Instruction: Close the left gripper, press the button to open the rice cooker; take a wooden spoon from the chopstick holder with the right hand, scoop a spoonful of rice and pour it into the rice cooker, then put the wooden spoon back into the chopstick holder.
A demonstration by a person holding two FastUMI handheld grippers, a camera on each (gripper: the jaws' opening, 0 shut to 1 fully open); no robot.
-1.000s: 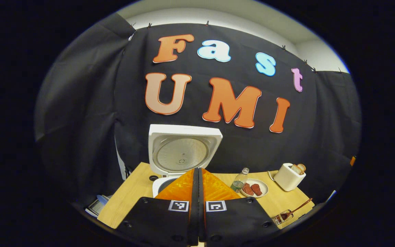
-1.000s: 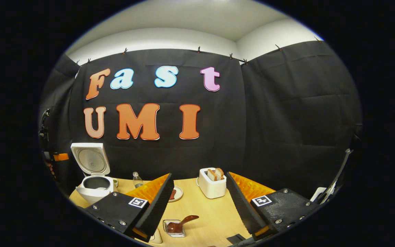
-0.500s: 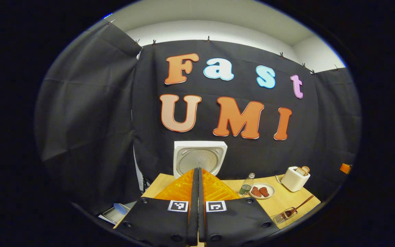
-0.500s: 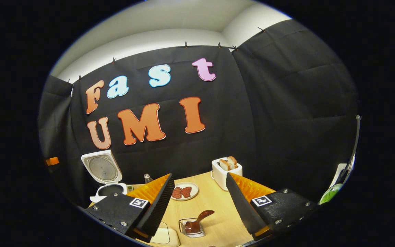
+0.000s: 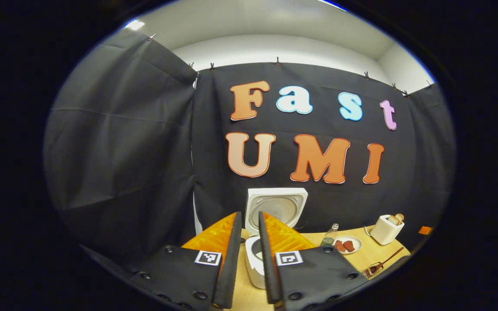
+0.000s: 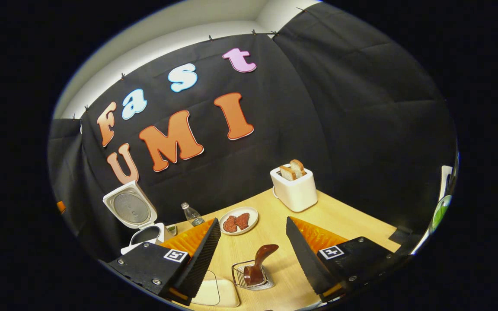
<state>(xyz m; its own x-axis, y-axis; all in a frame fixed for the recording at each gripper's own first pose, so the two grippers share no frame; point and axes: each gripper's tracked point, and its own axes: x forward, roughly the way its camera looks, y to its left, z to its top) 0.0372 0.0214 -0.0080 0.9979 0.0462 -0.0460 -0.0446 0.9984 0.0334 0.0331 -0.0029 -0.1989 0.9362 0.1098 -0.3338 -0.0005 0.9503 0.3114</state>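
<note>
rice cooker (image 5: 275,216) lid up, left gripper (image 5: 249,224) slightly parted, empty; right gripper (image 6: 252,231) wide apart above wooden spoon (image 6: 260,260)

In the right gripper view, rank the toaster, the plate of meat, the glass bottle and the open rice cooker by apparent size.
Largest to smallest as they look:
1. rice cooker
2. toaster
3. plate
4. bottle
The cooker is partly hidden behind the right gripper.

Rice cooker (image 5: 255,263) body partly behind tongs (image 5: 249,224)

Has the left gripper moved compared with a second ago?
Yes. The left gripper has backed away from the rice cooker, which looks smaller now, and its fingers have parted.
</note>
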